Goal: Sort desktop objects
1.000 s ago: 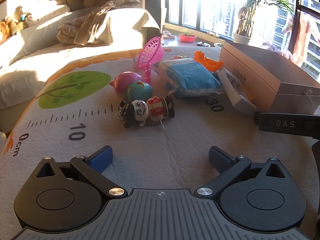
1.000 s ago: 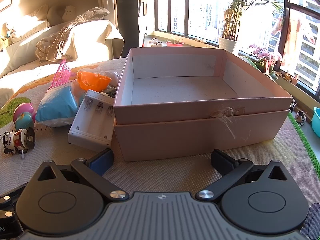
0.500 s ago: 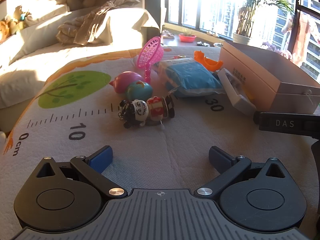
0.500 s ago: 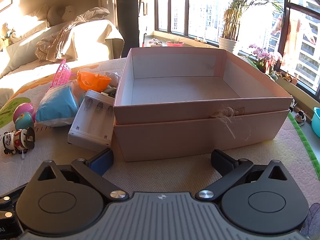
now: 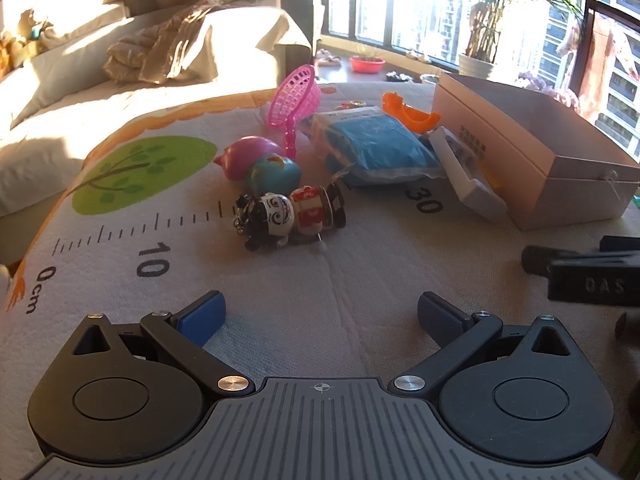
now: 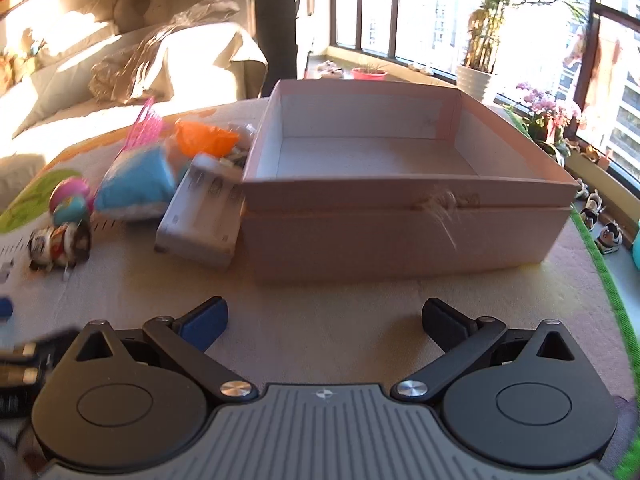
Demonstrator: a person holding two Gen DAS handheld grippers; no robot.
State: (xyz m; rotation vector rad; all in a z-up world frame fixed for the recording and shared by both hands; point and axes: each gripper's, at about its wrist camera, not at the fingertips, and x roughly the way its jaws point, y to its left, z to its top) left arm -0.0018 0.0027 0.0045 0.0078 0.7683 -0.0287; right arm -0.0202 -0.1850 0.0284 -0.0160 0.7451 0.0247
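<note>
A pile of toys lies on the printed mat: a wind-up doll point(image 5: 290, 214), a pink toy point(image 5: 246, 156), a teal ball point(image 5: 274, 172), a pink net scoop point(image 5: 296, 98), a blue packet point(image 5: 376, 146), an orange piece point(image 5: 408, 112) and a white battery holder point(image 5: 468, 178). An open pale pink box point(image 6: 400, 204) stands to their right and nothing shows inside it. My left gripper point(image 5: 322, 314) is open and empty, well short of the doll. My right gripper point(image 6: 326, 320) is open and empty, in front of the box.
The mat point(image 5: 168, 264) carries a ruler print and a green tree. A sofa with cushions point(image 5: 120, 64) stands behind at left. Windows and potted plants point(image 6: 476, 76) line the back right. Part of the right gripper's body point(image 5: 588, 280) shows in the left wrist view.
My right gripper has moved, and its view has shifted so the box and toys sit further right, with motion blur. My left gripper is nearly still. Both stay open.
</note>
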